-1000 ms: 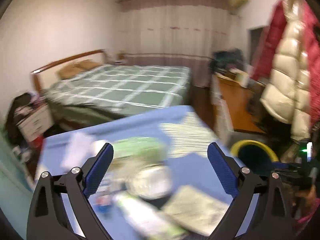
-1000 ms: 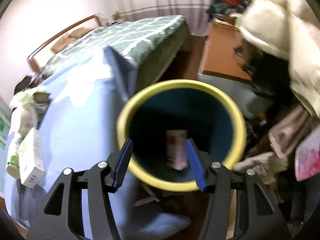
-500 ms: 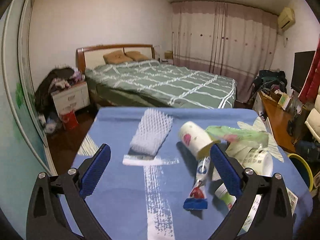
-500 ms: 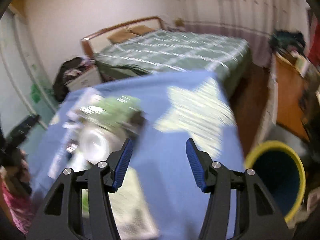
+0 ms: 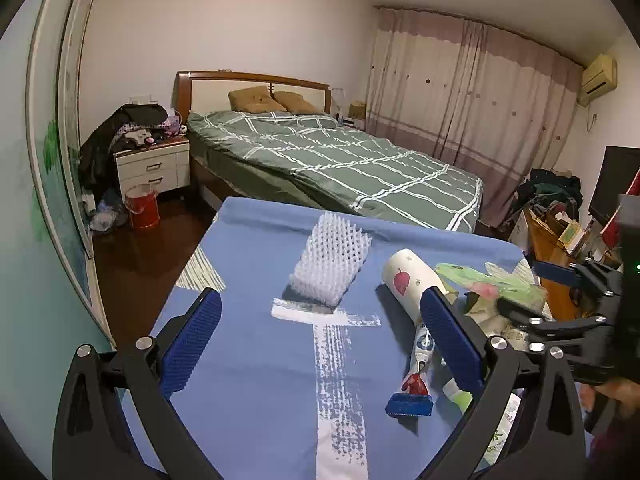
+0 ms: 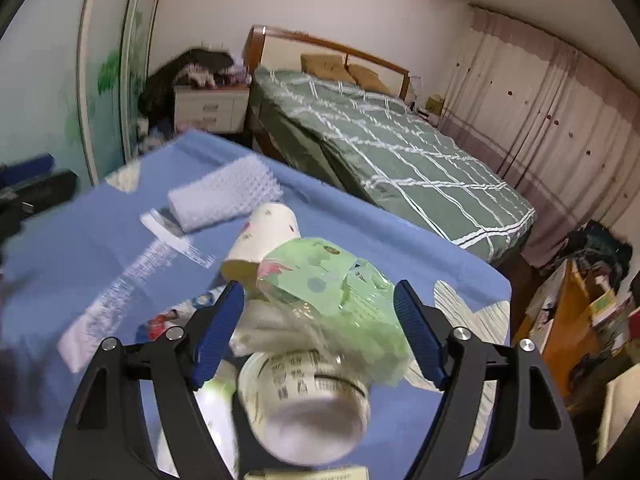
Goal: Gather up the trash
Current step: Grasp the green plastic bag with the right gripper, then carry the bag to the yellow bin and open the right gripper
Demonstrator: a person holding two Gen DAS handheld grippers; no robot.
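Note:
Trash lies on a blue-covered table [image 5: 260, 364]. A white foam net sleeve [image 5: 331, 265] lies at the far middle. A paper cup with a red leaf [image 5: 408, 280], a toothpaste tube [image 5: 418, 364] and a crumpled green plastic bag [image 5: 492, 284] lie on the right. My left gripper [image 5: 320, 340] is open and empty above the table. My right gripper [image 6: 320, 332] is open, its fingers either side of the green bag [image 6: 340, 288], which rests on a white lidded cup [image 6: 308, 400]. The paper cup [image 6: 268, 236] and net sleeve [image 6: 224, 196] lie beyond.
A bed with a green checked cover [image 5: 340, 160] stands behind the table. A white nightstand [image 5: 154, 168] and a red bucket [image 5: 142, 206] are at the far left. A cluttered wooden desk [image 5: 556, 240] stands on the right.
My right gripper has swung from over the yellow-rimmed bin back to the table, now straddling the green bag. My left gripper has turned left toward the net sleeve.

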